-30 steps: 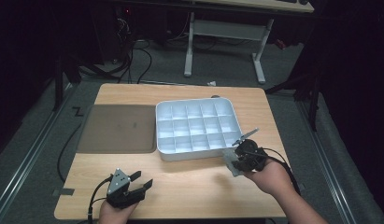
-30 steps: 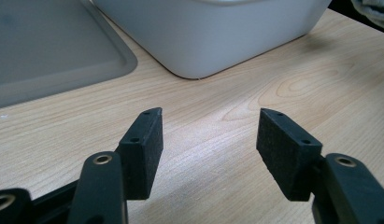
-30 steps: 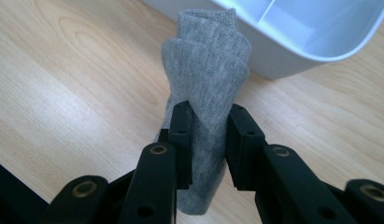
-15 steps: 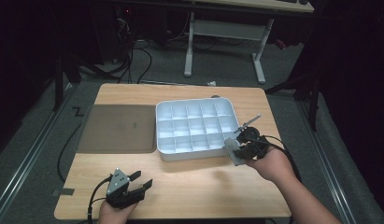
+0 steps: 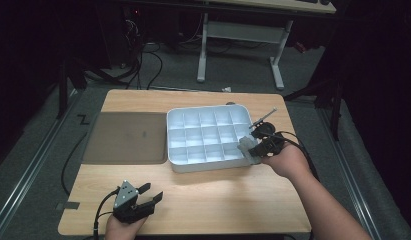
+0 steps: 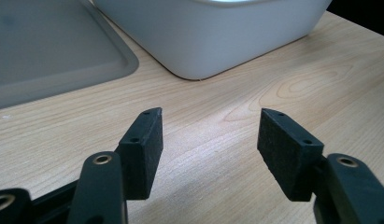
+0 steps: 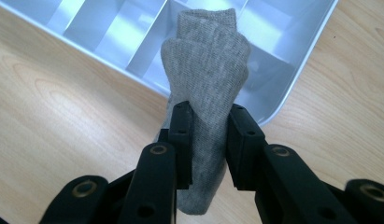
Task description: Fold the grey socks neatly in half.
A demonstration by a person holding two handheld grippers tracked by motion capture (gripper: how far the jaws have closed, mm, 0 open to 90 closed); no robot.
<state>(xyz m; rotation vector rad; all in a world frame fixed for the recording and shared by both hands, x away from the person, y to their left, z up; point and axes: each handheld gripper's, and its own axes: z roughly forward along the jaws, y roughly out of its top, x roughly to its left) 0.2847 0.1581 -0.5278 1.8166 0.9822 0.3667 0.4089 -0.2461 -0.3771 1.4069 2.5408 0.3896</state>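
The right hand (image 5: 288, 160) reaches in from the lower right, forearm angled up toward the tray's near right corner, and carries the right gripper (image 7: 208, 140), whose 2 jaws are clenched on a rolled grey sock (image 7: 208, 70). In the right gripper view the sock stands up between the pads, its upper end over the corner of the white compartment tray (image 5: 175, 145), its lower end over the wooden table (image 5: 218, 200). The left hand (image 5: 124, 227) rests low at the table's near left edge, and the left gripper (image 6: 208, 140) points toward the tray with its jaws spread apart and nothing between them.

In the high view the sock is a small pale patch beside the right gripper, hard to make out, and the left hand is cut off by the frame's bottom edge.

The tray has 15 compartments in 3 rows of 5; those in view look empty. A flat grey lid (image 5: 125, 137) lies just left of it.
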